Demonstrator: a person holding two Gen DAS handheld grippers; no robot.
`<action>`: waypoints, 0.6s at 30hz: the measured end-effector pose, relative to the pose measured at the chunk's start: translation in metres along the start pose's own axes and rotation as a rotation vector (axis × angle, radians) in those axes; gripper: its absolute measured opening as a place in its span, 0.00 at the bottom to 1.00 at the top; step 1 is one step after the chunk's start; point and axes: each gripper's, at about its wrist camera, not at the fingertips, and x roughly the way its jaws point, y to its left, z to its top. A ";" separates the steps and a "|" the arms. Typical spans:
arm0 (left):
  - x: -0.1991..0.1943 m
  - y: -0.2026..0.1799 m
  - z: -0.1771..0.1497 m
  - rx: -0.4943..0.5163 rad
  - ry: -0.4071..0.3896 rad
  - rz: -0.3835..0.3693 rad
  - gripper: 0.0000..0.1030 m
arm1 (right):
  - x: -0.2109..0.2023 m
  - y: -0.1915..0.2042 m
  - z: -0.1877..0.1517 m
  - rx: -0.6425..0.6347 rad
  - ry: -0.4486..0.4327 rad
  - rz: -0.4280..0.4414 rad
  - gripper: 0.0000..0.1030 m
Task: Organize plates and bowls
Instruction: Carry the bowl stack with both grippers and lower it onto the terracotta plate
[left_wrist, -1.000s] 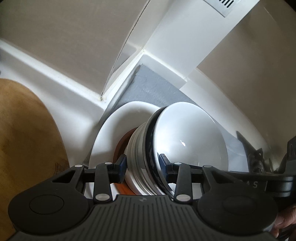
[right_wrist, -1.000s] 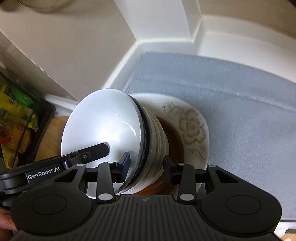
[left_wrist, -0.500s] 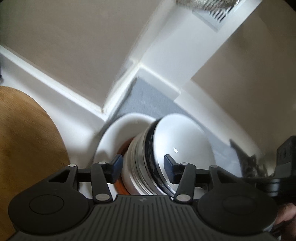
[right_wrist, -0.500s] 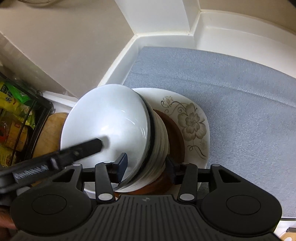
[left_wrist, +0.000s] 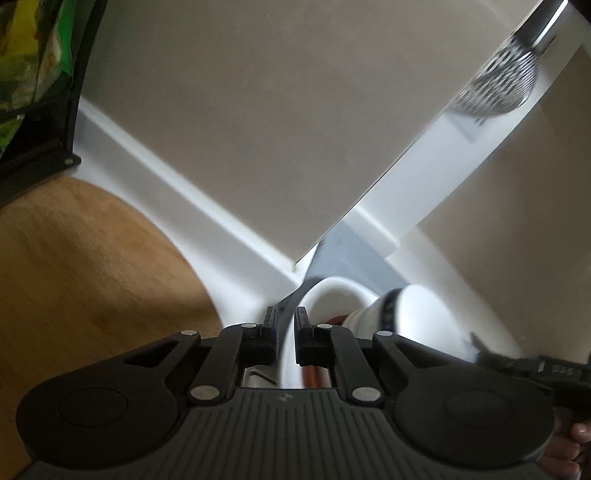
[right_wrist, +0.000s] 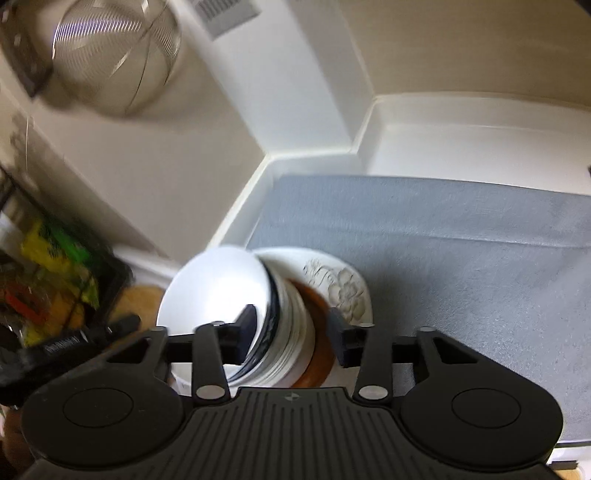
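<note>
The left gripper (left_wrist: 285, 326) has its jaws drawn close, pinched on the thin rim of the wide white floral plate (left_wrist: 334, 295); the rim runs as a pale blurred band straight up between the two dark pads, and the plate's body curves away toward one o'clock from the fingertips; past it, at two o'clock, the stack of white bowls with dark rim bands (left_wrist: 413, 314) shows its open mouth, blurred; a round wooden board (left_wrist: 92, 277) fills the nine o'clock side, and a black wire rack with green packets (left_wrist: 33, 74) sits at eleven o'clock; a metal mesh strainer (left_wrist: 502, 85) hangs at one o'clock, blurred.

The right gripper (right_wrist: 291, 334) has its jaws spread wide, one pad on each side of the bowl stack (right_wrist: 229, 291); the left pad lies in front of the top bowl's white interior, the right pad beside the brown wooden bowl (right_wrist: 314, 321) at the stack's base; whether either pad touches cannot be told; the stack leans toward ten o'clock and rests on the floral plate (right_wrist: 343, 288), which lies on the grey textured mat (right_wrist: 461, 251); the left gripper's (right_wrist: 125, 325) black finger reaches in at nine o'clock, its jaws hidden from this view; the strainer (right_wrist: 114, 55) hangs at eleven o'clock against the beige wall.
</note>
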 end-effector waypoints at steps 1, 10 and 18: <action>0.008 -0.001 -0.001 -0.002 0.019 -0.007 0.09 | 0.000 -0.006 -0.002 0.026 -0.017 0.006 0.27; 0.041 -0.007 -0.012 0.019 0.109 0.008 0.14 | 0.046 -0.044 -0.025 0.171 0.074 -0.077 0.30; 0.056 -0.004 -0.017 0.001 0.154 0.007 0.14 | 0.063 -0.058 -0.034 0.244 0.136 -0.056 0.30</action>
